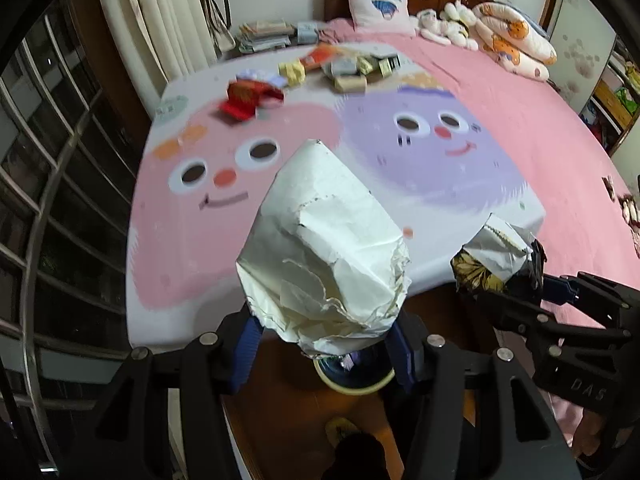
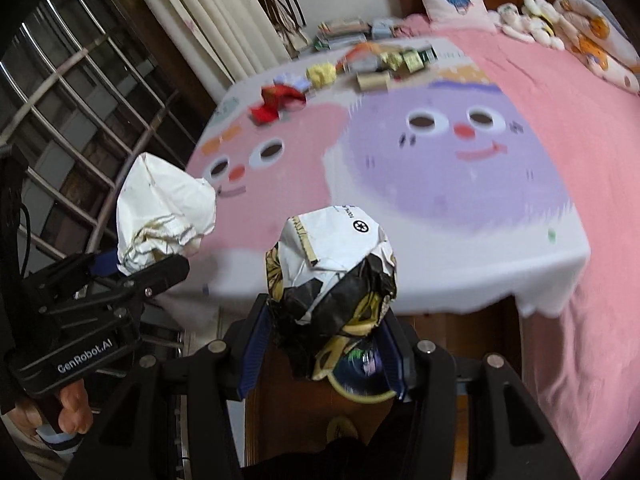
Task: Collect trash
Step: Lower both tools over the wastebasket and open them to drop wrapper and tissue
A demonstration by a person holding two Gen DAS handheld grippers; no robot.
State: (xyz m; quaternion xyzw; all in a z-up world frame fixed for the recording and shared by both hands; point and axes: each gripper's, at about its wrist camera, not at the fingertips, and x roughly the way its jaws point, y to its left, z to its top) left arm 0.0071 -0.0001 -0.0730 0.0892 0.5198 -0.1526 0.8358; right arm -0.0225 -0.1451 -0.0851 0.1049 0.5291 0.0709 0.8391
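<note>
Above bed (image 1: 520,128), left claw (image 1: 324,344) grips crumpled paper (image 1: 320,248) (right claw (image 2: 324,348) clamps wrapper (image 2: 332,264)).

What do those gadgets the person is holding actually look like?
Both are black frames with silver bolts and ribbed blue pads inside two fingers. The left gripper reads "GenRobot.AI" in white, with a black cable behind. The right gripper has "DAS" embossed. A pale blue cuff shows.

Counted: one crumpled white paper wad (image 1: 320,248), one crumpled black-white-gold wrapper (image 2: 336,280), two black two-finger grippers (image 1: 324,354) (image 2: 324,356), one square white pillow (image 1: 378,6) at 12 o'clock.
</note>
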